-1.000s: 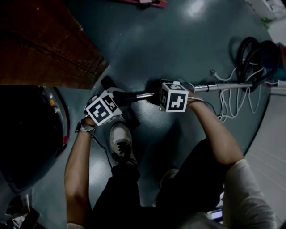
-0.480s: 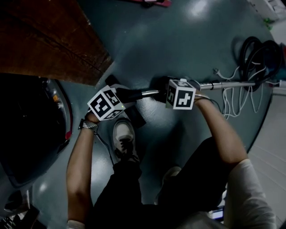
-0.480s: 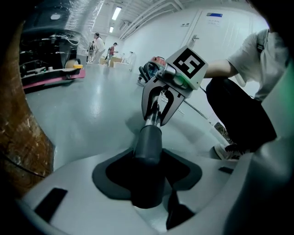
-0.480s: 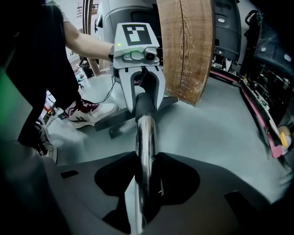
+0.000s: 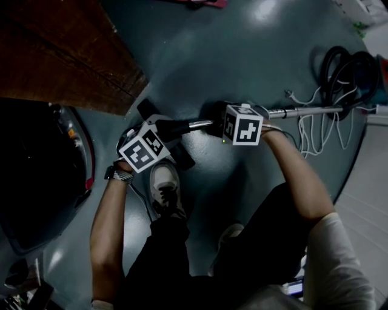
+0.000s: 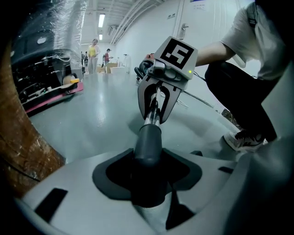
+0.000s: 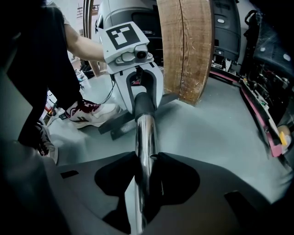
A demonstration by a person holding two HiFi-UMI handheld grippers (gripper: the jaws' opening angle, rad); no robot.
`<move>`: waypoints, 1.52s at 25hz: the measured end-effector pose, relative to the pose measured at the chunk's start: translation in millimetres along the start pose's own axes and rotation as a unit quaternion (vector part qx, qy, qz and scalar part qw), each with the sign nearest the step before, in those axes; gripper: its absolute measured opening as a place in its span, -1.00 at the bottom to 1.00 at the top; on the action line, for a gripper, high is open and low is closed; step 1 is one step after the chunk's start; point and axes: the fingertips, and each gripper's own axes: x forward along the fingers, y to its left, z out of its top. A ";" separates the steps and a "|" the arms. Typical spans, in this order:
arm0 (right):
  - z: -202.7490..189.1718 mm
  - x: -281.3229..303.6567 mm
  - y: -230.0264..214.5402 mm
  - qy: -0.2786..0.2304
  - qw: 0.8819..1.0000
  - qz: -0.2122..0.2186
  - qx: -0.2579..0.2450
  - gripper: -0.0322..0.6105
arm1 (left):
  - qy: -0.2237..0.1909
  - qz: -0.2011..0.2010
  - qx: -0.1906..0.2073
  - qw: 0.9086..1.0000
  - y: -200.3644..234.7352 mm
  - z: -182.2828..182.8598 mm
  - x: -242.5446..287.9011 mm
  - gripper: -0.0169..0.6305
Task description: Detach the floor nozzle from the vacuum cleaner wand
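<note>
Our left hand-held gripper [image 6: 149, 180] is clenched on the dark neck [image 6: 148, 142] of the floor nozzle [image 5: 184, 158]. Our right hand-held gripper [image 7: 144, 183] grasps the chrome wand [image 7: 145, 137], which sits in that neck. The nozzle lies on the floor [image 5: 242, 54] by our shoe [image 5: 165, 189].

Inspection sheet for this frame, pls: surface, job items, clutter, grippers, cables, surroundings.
surface: glossy grey floor.
job's things: chrome wand joined to the dark nozzle neck; floor nozzle on the floor by a shoe.
clutter: pink item at the far edge.
grippers: left gripper shut on the nozzle neck; right gripper shut on the wand.
cables: white cables and a black hose coil near the wand's far end.
surroundings: wooden slab, dark machine, people far off.
</note>
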 end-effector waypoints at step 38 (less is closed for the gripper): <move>-2.8 -4.0 -3.4 -0.030 1.000 -0.007 -0.006 -0.40 | 0.021 0.017 0.013 1.000 2.2 -0.4 4.2 -0.36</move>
